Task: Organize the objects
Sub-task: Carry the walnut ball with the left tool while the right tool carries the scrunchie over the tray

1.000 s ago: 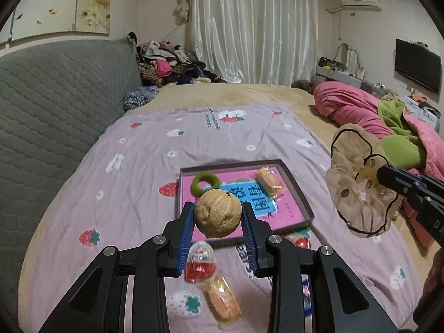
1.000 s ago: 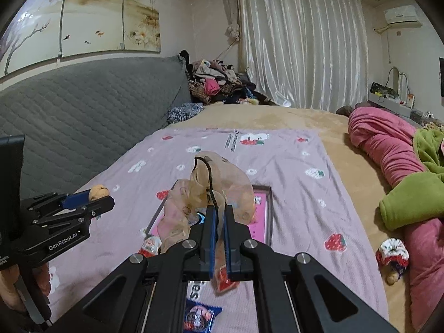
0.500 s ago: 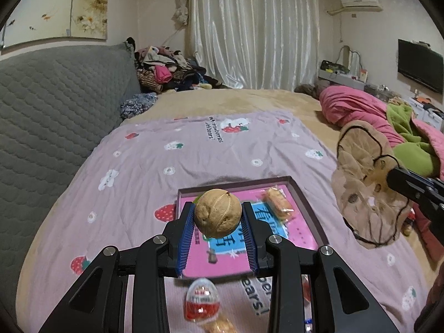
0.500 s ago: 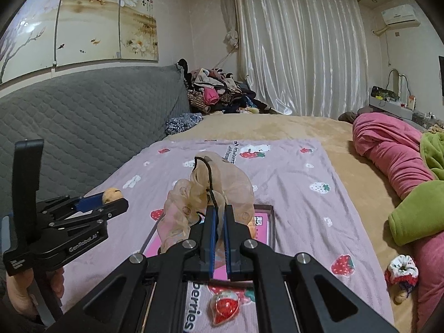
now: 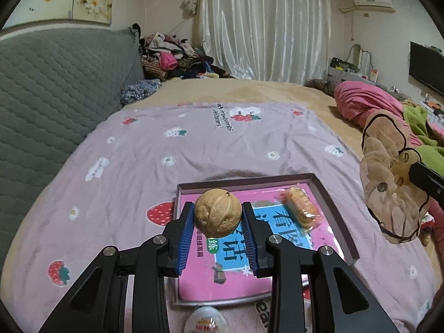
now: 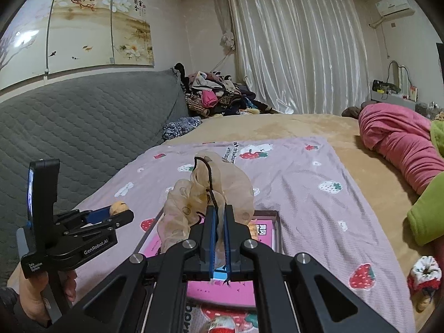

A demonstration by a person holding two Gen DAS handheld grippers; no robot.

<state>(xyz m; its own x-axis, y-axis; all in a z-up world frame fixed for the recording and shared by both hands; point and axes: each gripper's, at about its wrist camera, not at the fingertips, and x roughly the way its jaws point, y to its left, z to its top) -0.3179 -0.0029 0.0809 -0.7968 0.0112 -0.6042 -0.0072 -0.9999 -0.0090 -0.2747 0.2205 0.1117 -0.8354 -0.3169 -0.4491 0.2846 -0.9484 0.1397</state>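
Observation:
My left gripper (image 5: 217, 219) is shut on a tan walnut (image 5: 217, 213) and holds it above the near left part of a shallow tray (image 5: 333, 208). A pink book lines the tray, and a wrapped snack (image 5: 301, 208) lies in it at the right. My right gripper (image 6: 219, 222) is shut on a sheer beige scrunchie (image 6: 211, 194) with a dark edge. The scrunchie hangs over the tray (image 6: 279, 230). In the left wrist view the scrunchie (image 5: 388, 183) floats to the right of the tray. In the right wrist view the left gripper (image 6: 116, 213) and the walnut (image 6: 119, 207) show at the left.
The tray rests on a lilac strawberry-print blanket (image 5: 138, 166) on a bed. A foil-wrapped chocolate egg (image 5: 205, 320) lies just before the tray. A red and white scrunchie (image 6: 424, 273) sits at the bed's right edge. Grey headboard (image 5: 55, 97) left, pink and green bedding (image 6: 402, 144) right.
Both grippers have moved forward over the bed and a little down, still holding the walnut and the scrunchie. The tray is now right under them and the egg has slid to the bottom edge.

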